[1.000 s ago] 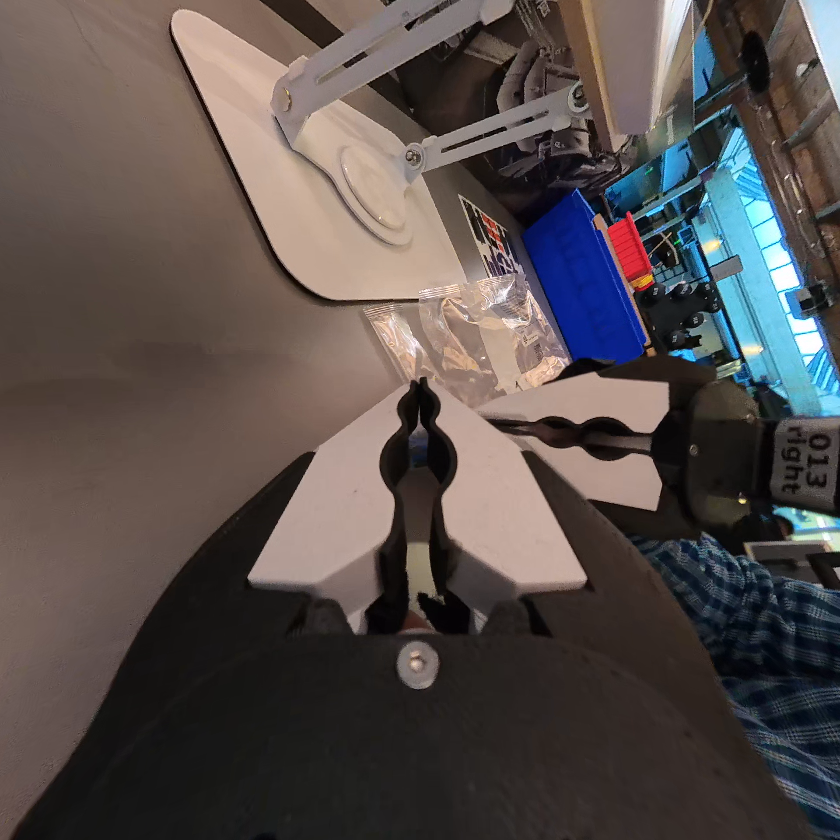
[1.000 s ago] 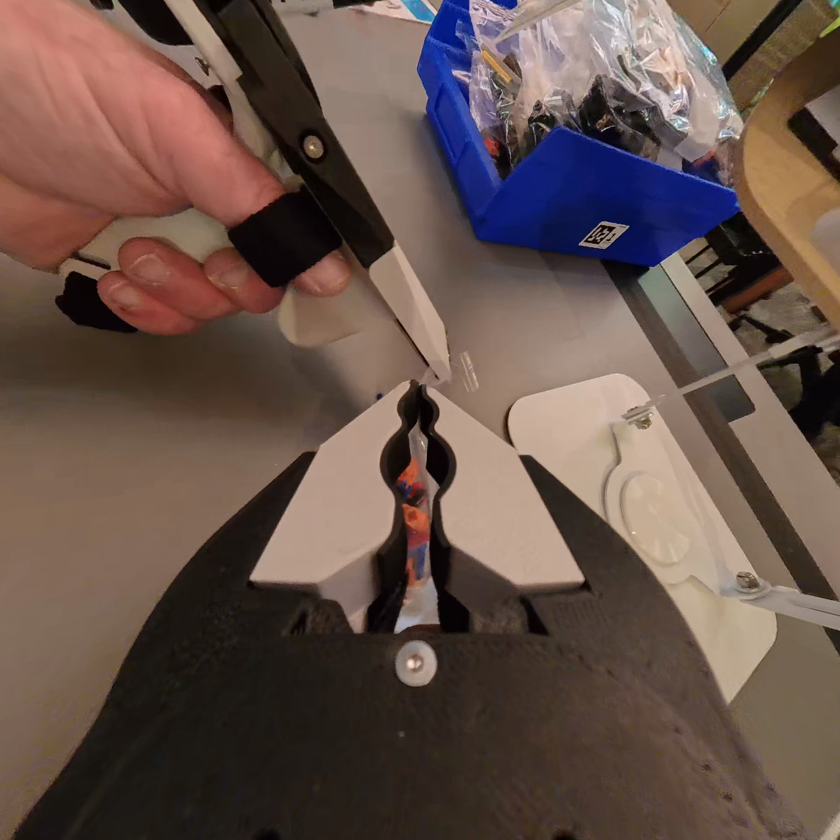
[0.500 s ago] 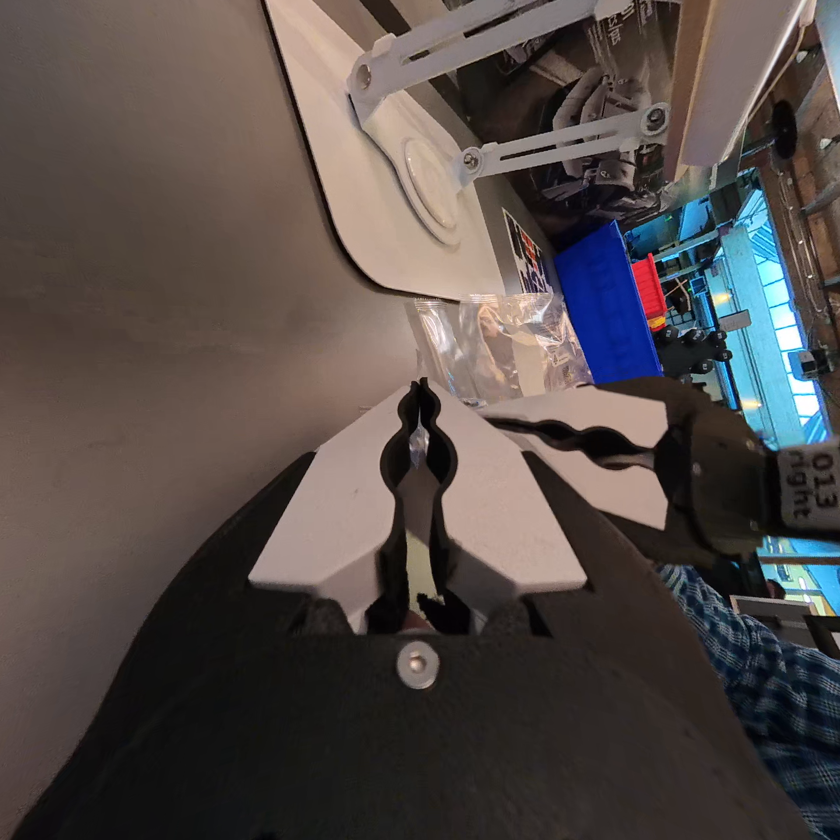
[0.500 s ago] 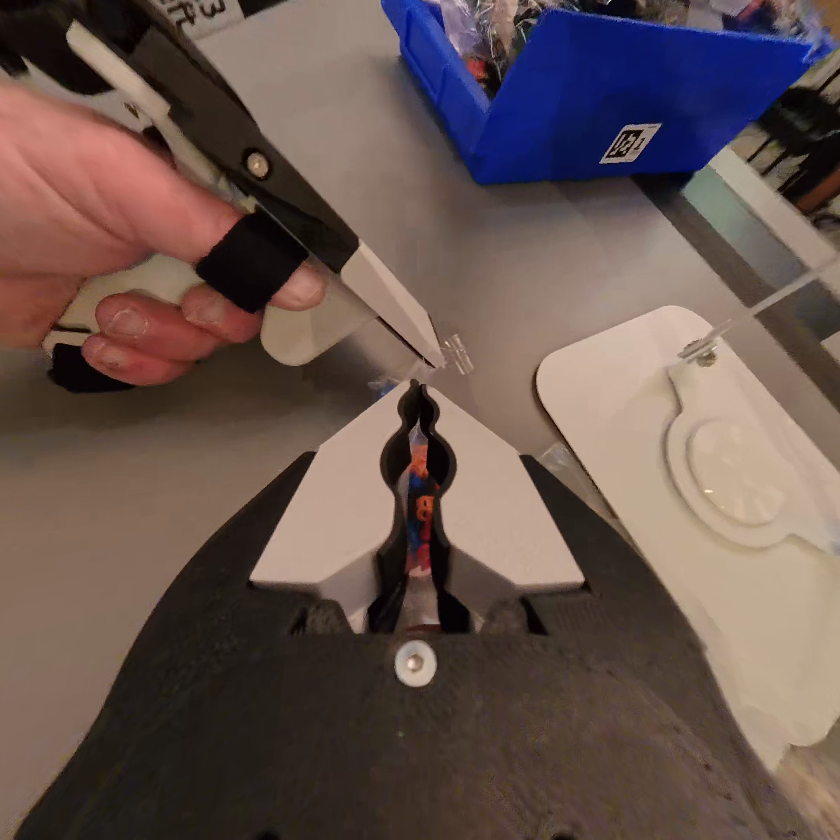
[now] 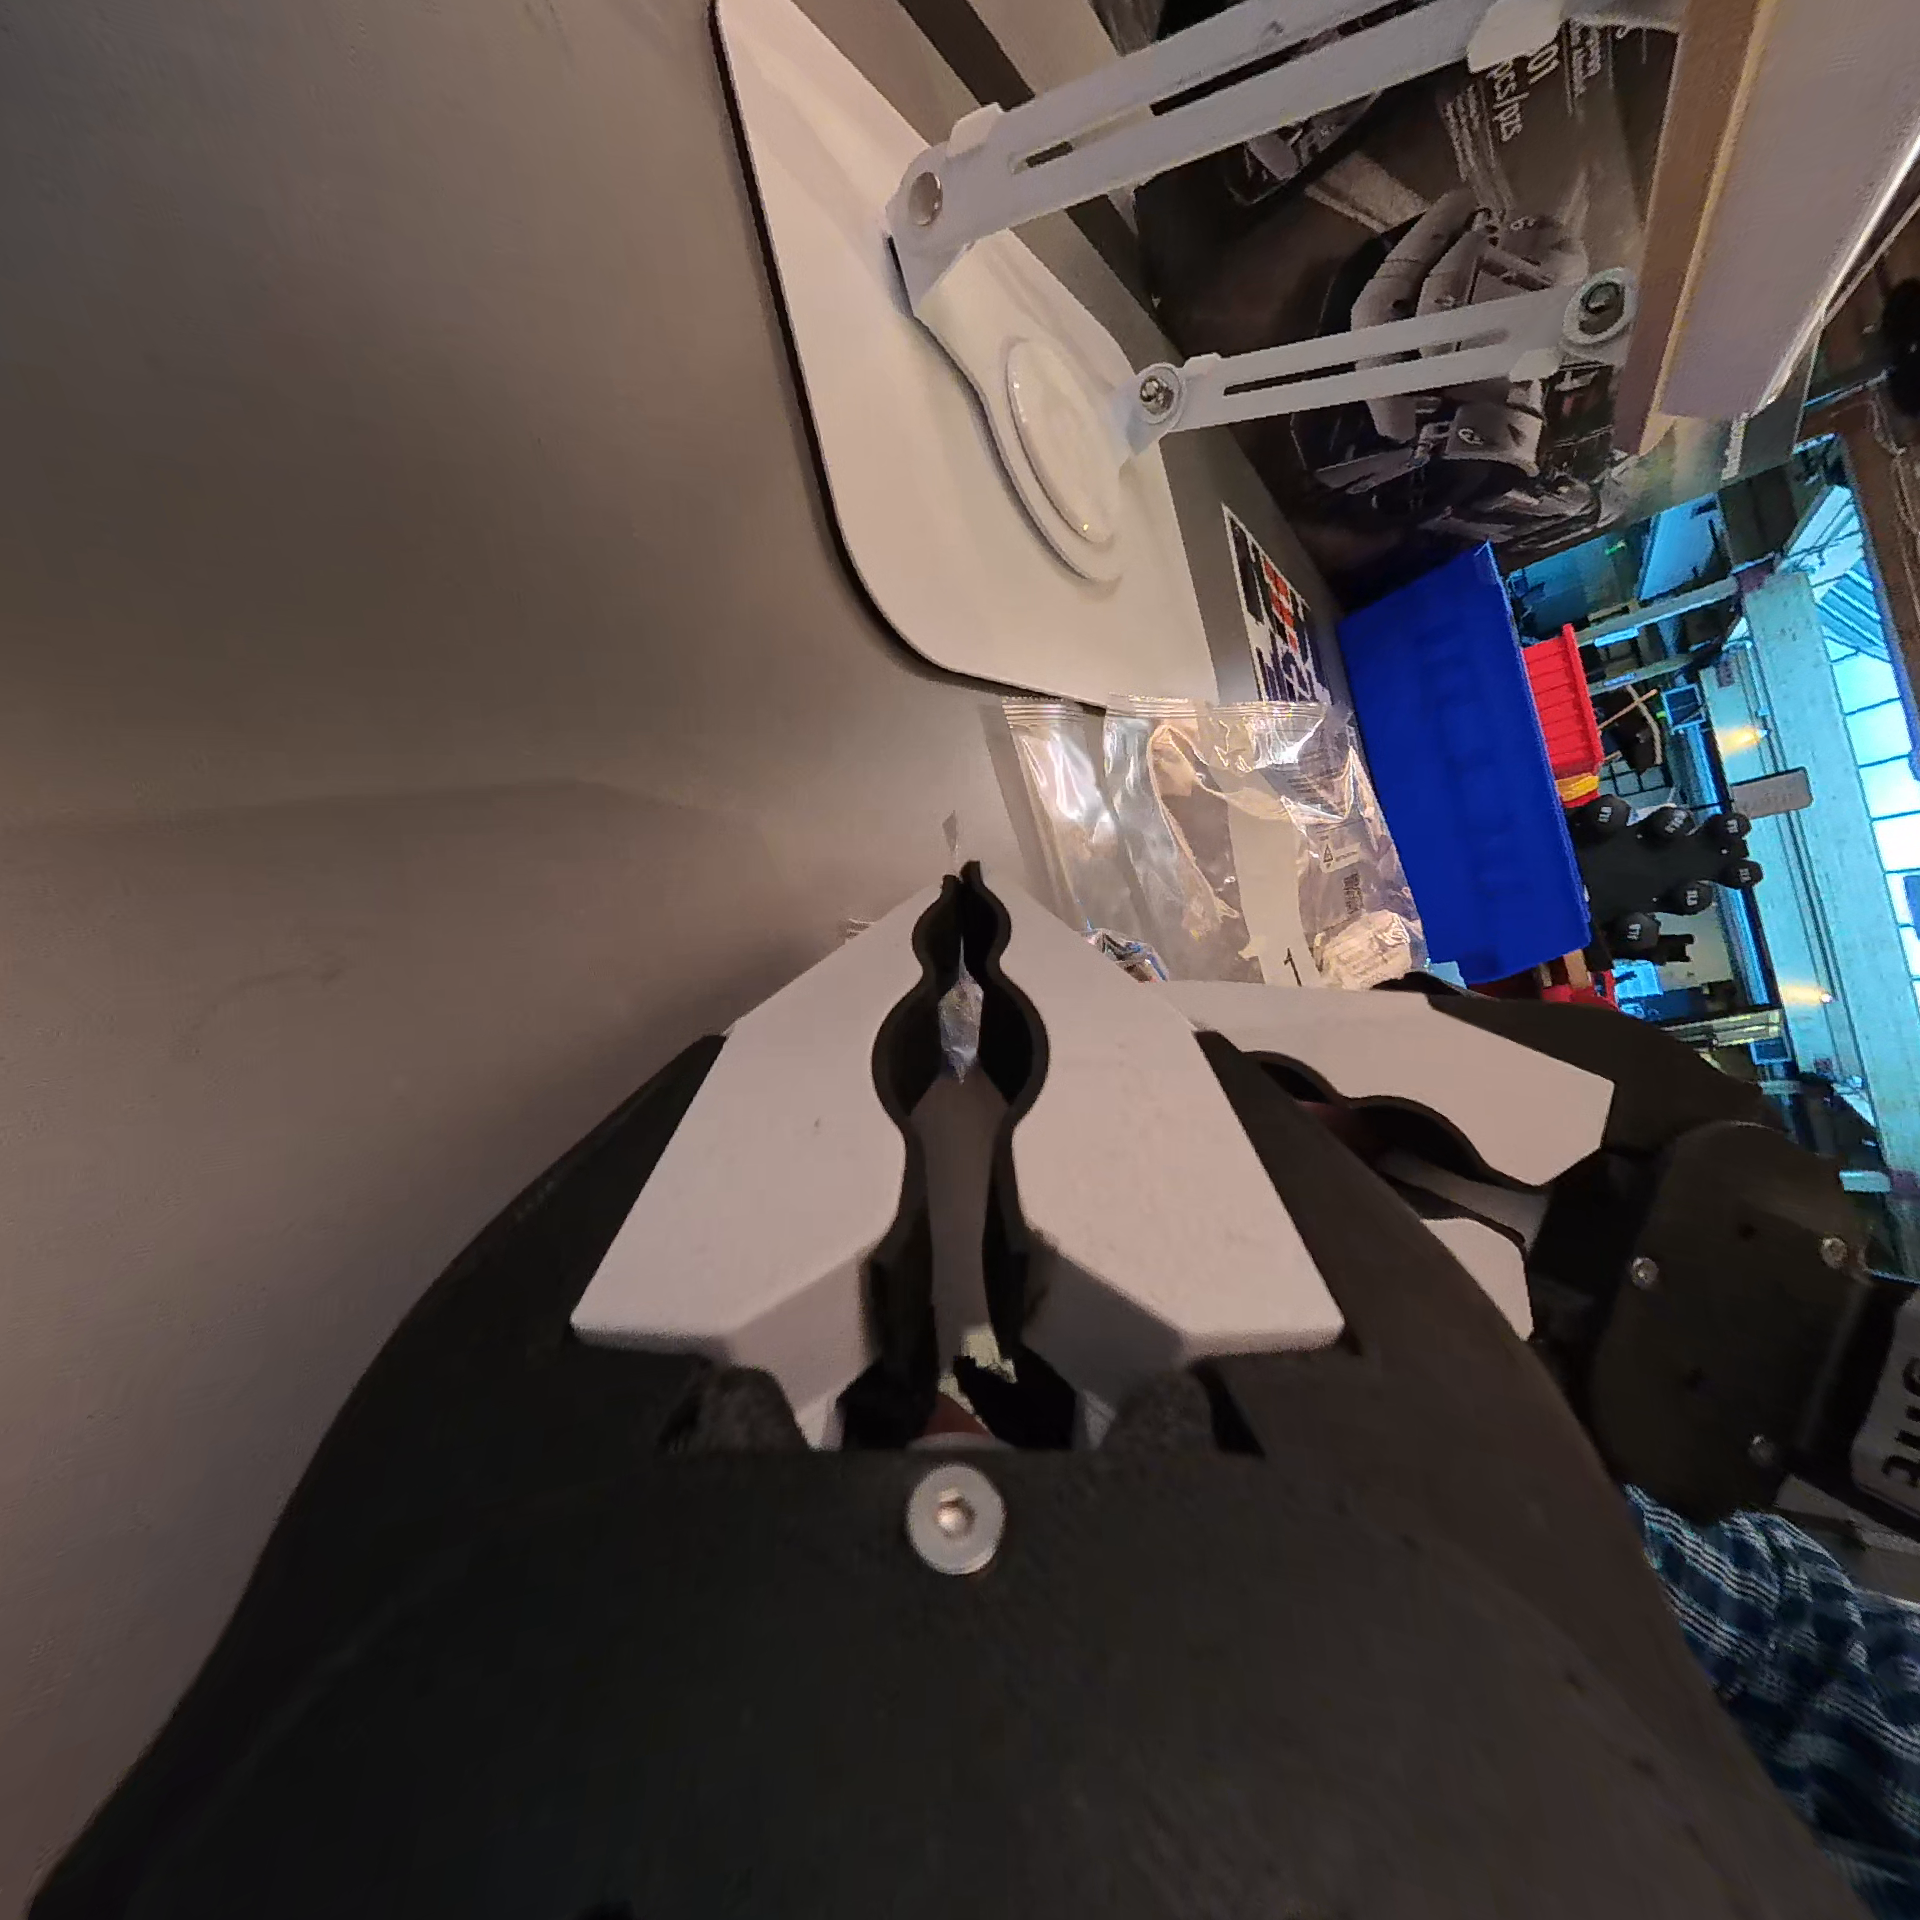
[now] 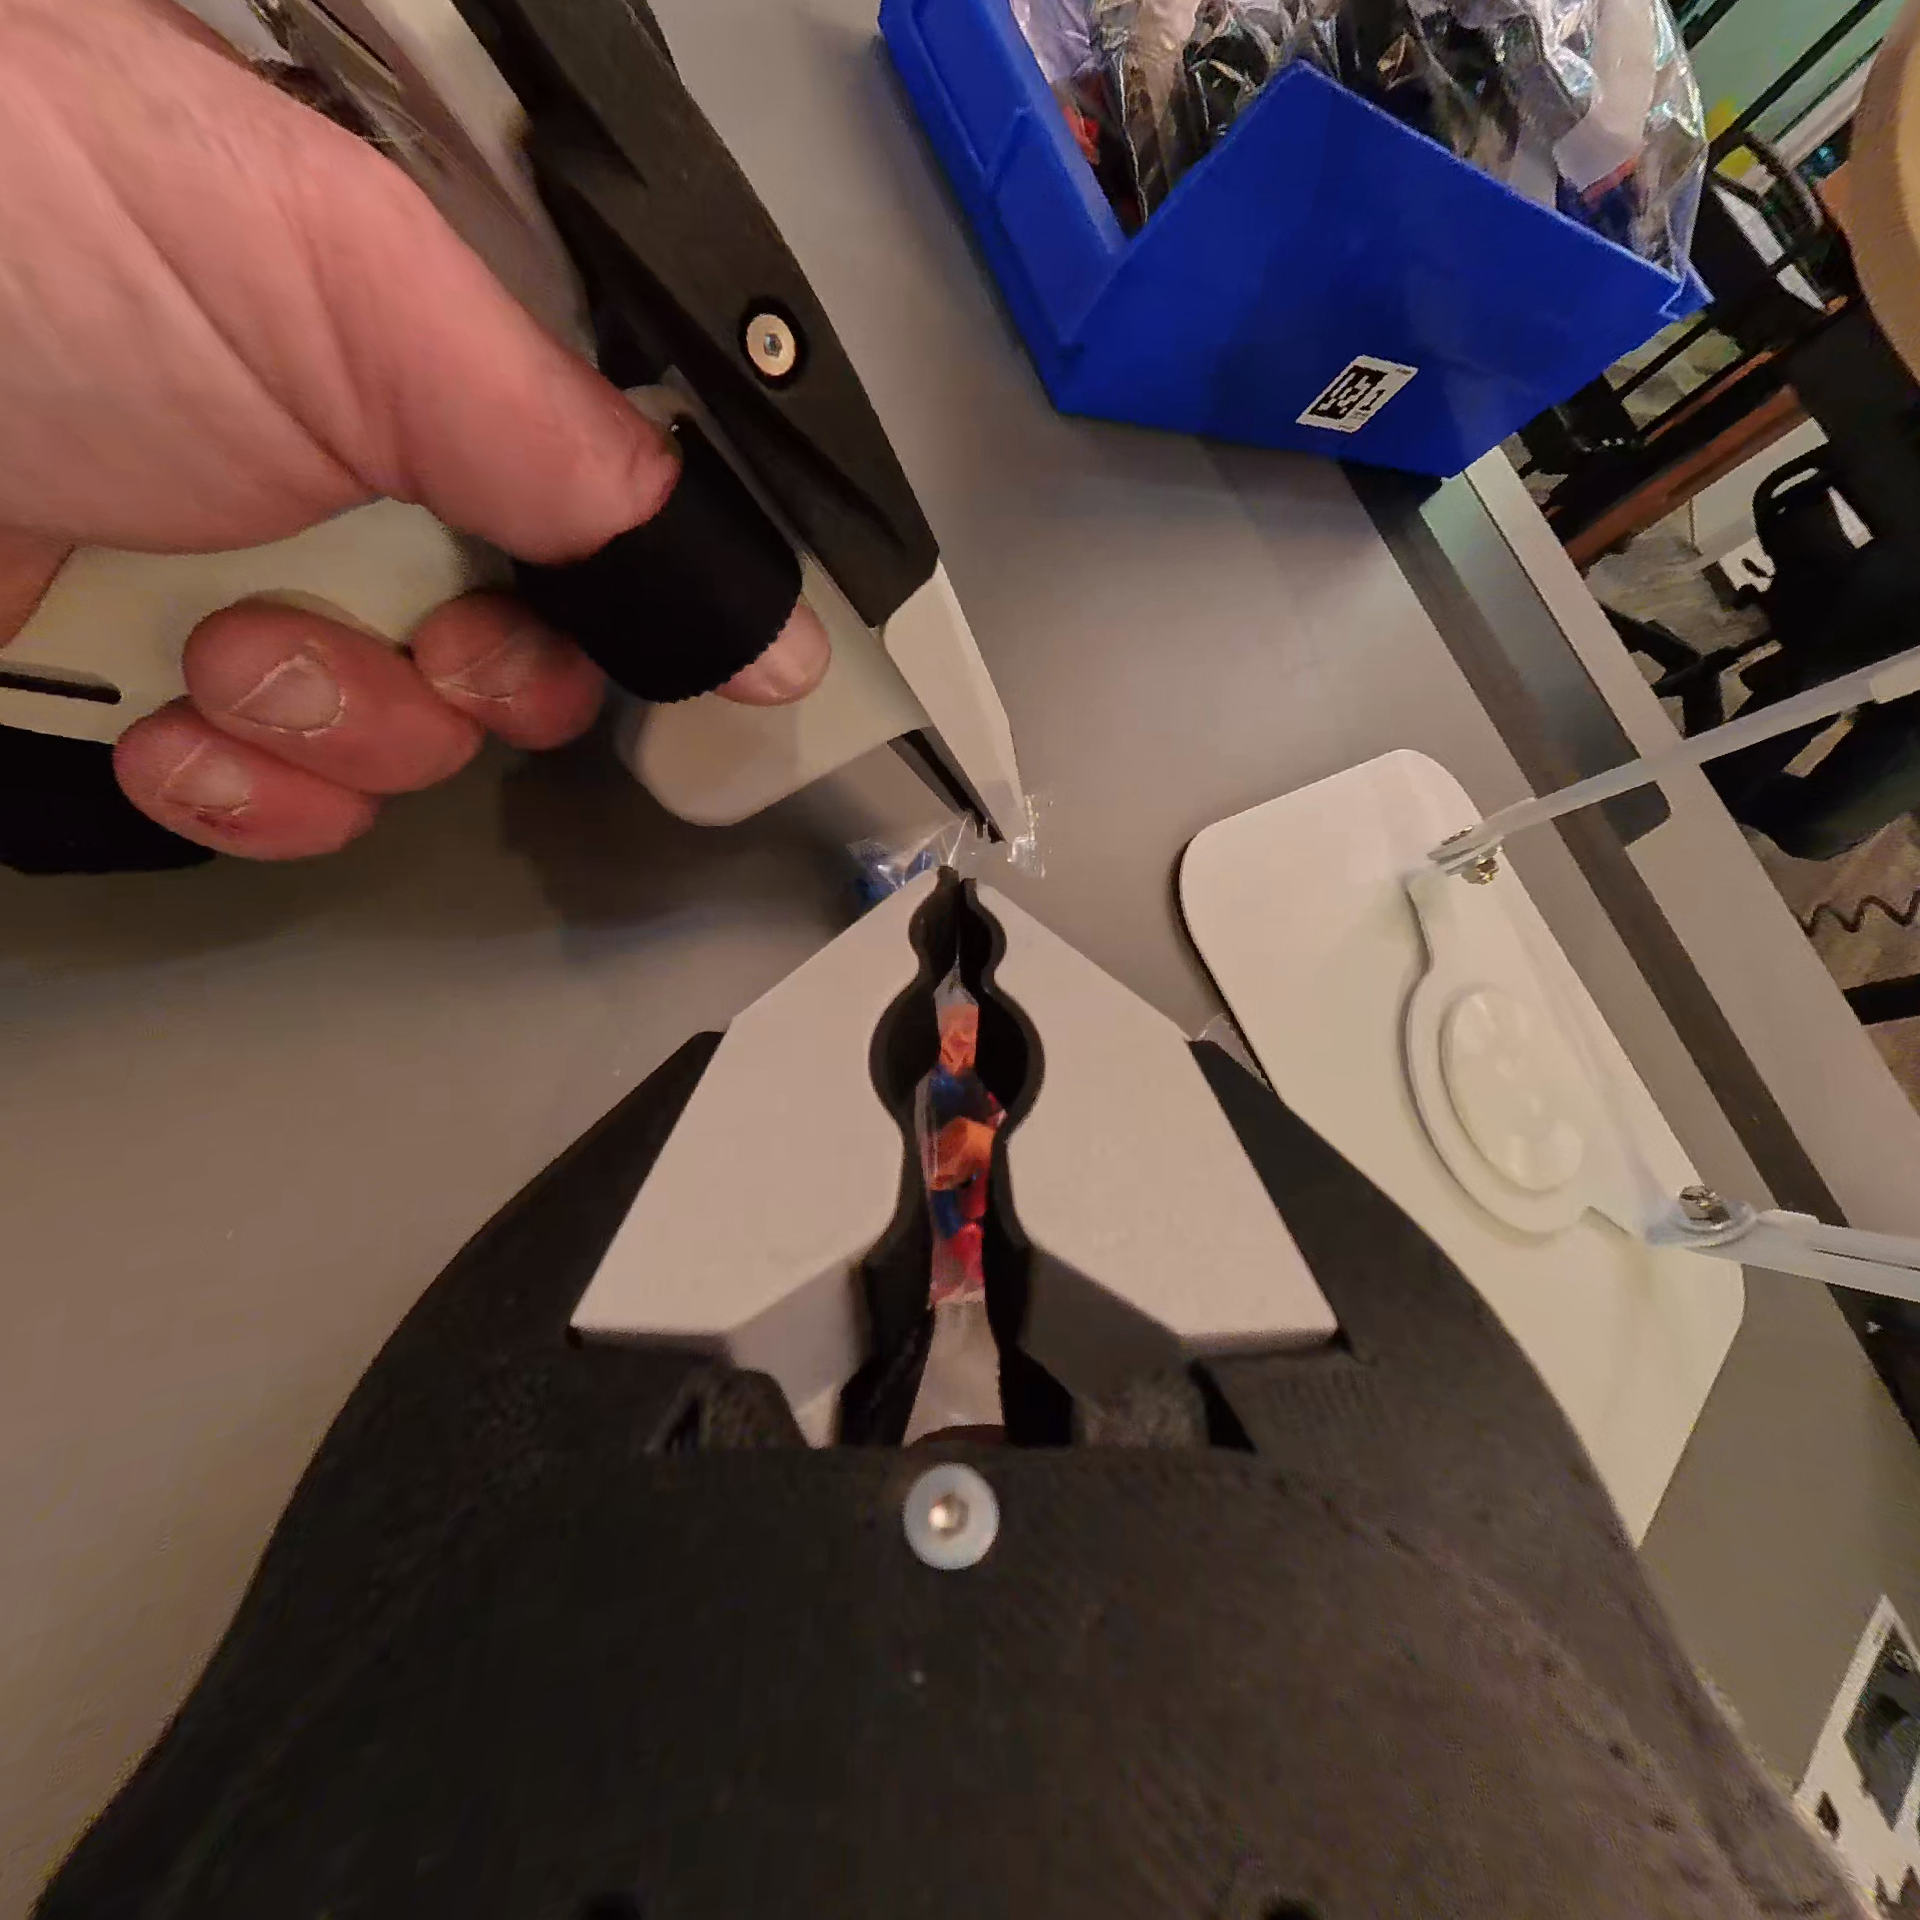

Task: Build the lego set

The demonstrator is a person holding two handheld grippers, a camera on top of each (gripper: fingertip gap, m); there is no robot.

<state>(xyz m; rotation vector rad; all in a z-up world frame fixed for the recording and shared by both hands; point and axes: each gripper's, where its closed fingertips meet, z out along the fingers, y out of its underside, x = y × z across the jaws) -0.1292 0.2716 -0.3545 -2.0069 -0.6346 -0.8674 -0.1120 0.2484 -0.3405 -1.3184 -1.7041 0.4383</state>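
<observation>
A small clear bag of orange, blue and red lego pieces [image 6: 961, 1132] hangs between the fingers of my right gripper [image 6: 956, 883], which is shut on it above the grey table. My left gripper [image 6: 987, 821] comes in from the upper left, held by a person's hand [image 6: 260, 364]. It is shut on the bag's top corner, right at my right gripper's tip. In the left wrist view my left gripper [image 5: 961, 881] is shut, with a sliver of the bag [image 5: 958, 1029] between its fingers. The right gripper's white fingers [image 5: 1455, 1101] lie just to its right.
A blue bin [image 6: 1299, 291] full of bagged parts stands at the back. A white stand base [image 6: 1455, 1091] with thin white arms lies to the right. More clear bags [image 5: 1195, 831] lie on the table beside the bin [image 5: 1455, 790]. A plaid sleeve [image 5: 1818, 1662] shows at the right.
Both grippers stay shut on the bag with their tips together. They have tilted and shifted a little, and the left hand now looms larger and nearer in the right wrist view.
</observation>
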